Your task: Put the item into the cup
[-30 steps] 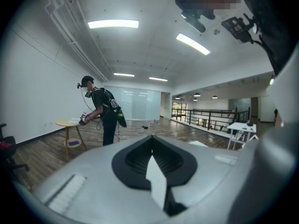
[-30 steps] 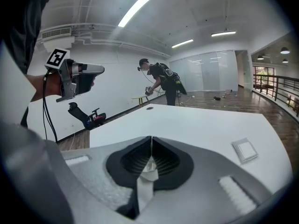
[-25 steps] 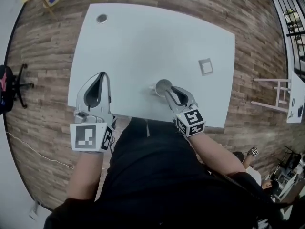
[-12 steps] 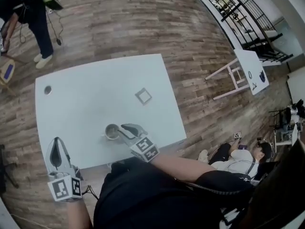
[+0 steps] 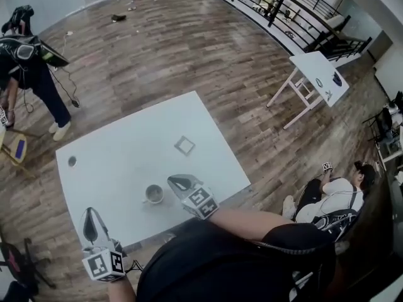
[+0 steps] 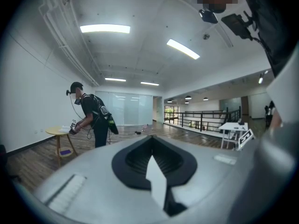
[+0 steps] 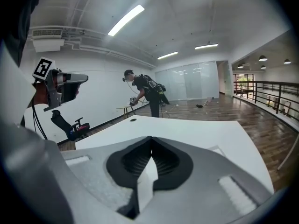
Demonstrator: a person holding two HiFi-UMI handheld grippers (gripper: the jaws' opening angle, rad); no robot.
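Note:
A pale cup with a handle on its left stands on the white table, near the front edge. What lies inside it I cannot make out. My right gripper hovers just right of the cup, apart from it. Its jaws have just been closing and now meet with nothing between them. My left gripper is by the table's near left corner, shut and empty, pointing out across the room.
A small flat grey square lies on the table beyond the cup, and a round grommet sits at the far left. A person stands past the table; another sits on the floor at the right. A second white table stands farther off.
The head view has swung, so the table sits differently in frame. My right gripper has drawn back from over the cup to its right side and its jaws have closed. The left gripper stays shut.

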